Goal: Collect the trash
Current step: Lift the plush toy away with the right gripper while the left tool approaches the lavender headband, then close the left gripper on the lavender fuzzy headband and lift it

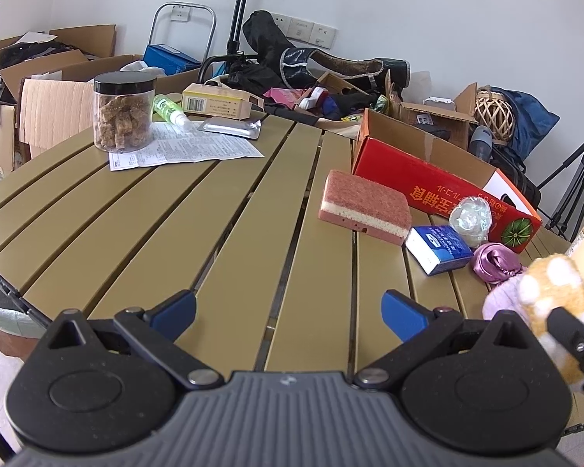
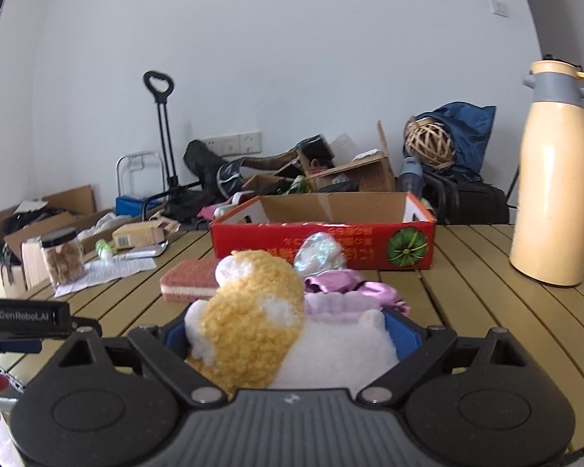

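Far left on the slatted desk (image 1: 136, 214): snack jar (image 1: 123, 112) standing on a printed sheet (image 1: 183, 148). Left gripper (image 1: 288, 313): jaws wide apart, nothing between them. Centre: pink sponge (image 1: 364, 206). Right: red carton (image 2: 323, 239), crumpled plastic wrap (image 2: 320, 257) just in front. Near right: right gripper (image 2: 292, 334) clasps a yellow-and-white plush toy (image 2: 261, 327).

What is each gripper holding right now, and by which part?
Left gripper: nothing, jaws wide open over bare table slats. Right gripper: a fluffy yellow-and-white plush toy sits between its wide jaws, gripped across its white lower body.
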Available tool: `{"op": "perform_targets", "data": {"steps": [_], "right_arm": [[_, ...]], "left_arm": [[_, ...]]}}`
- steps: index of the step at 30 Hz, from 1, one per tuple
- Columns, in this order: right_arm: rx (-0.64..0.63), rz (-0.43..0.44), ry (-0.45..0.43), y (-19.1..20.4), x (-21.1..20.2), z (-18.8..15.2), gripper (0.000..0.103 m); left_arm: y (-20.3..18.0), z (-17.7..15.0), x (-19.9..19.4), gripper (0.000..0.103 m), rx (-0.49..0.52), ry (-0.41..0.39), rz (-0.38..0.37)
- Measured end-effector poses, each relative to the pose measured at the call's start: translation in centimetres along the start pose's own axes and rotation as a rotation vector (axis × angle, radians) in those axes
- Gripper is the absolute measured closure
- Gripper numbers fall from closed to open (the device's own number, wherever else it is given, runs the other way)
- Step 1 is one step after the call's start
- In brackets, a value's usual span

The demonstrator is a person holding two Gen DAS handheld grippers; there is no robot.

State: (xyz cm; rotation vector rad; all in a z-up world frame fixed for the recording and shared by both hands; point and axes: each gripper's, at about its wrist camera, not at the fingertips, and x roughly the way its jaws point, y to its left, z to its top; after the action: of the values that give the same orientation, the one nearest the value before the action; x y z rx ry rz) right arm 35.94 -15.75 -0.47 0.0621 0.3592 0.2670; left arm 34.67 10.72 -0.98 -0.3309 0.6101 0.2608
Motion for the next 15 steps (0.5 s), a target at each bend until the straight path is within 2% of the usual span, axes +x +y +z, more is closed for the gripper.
{"op": "perform_targets", "data": {"steps": [15], "right_arm": [[0.081,-0.093,-0.032,-5.9,-2.9,-0.1,0.008]], "left_arm": [[-3.7,-1.5,0.6,0.000,0.049,0.002,-0.048]]}}
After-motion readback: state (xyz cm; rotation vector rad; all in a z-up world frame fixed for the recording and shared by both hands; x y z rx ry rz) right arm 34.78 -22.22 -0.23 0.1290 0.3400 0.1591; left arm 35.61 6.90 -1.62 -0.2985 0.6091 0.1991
